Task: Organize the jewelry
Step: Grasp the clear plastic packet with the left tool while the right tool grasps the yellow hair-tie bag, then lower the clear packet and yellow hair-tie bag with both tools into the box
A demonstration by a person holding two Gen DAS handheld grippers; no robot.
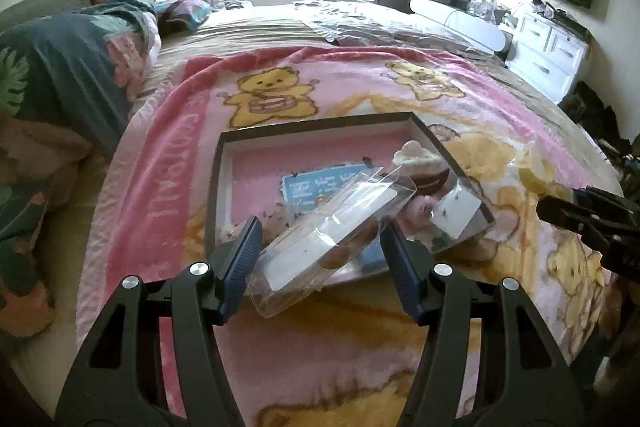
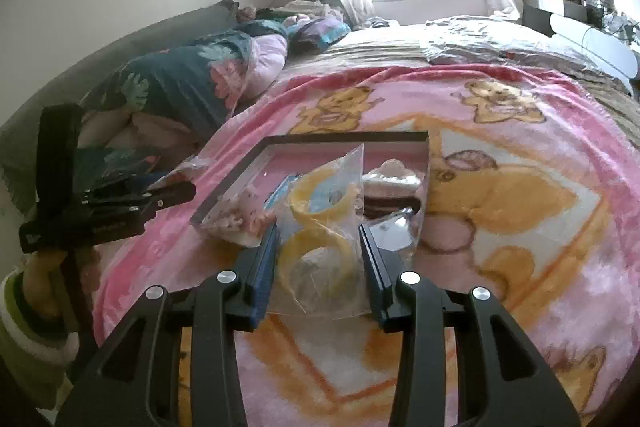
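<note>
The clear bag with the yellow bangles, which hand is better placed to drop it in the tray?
Right. The right gripper holds the clear bag just short of the tray, while the left gripper is clamped on a clear plastic box.

A shallow dark-rimmed tray (image 1: 224, 163) lies on a pink bear-print blanket (image 1: 168, 163) spread over a bed. The tray's far-left part shows bare pink floor; its near and right parts are crowded with small packets. A clear plastic box (image 1: 332, 239) overhangs the near rim, filling the gap between the left gripper (image 1: 320, 267) jaws. A clear bag of yellow rings (image 2: 320, 239) blocks the right gripper (image 2: 318, 267) the same way. To the left, rumpled floral bedding (image 1: 60, 79) rises; blanket to the right lies flat and open.
</note>
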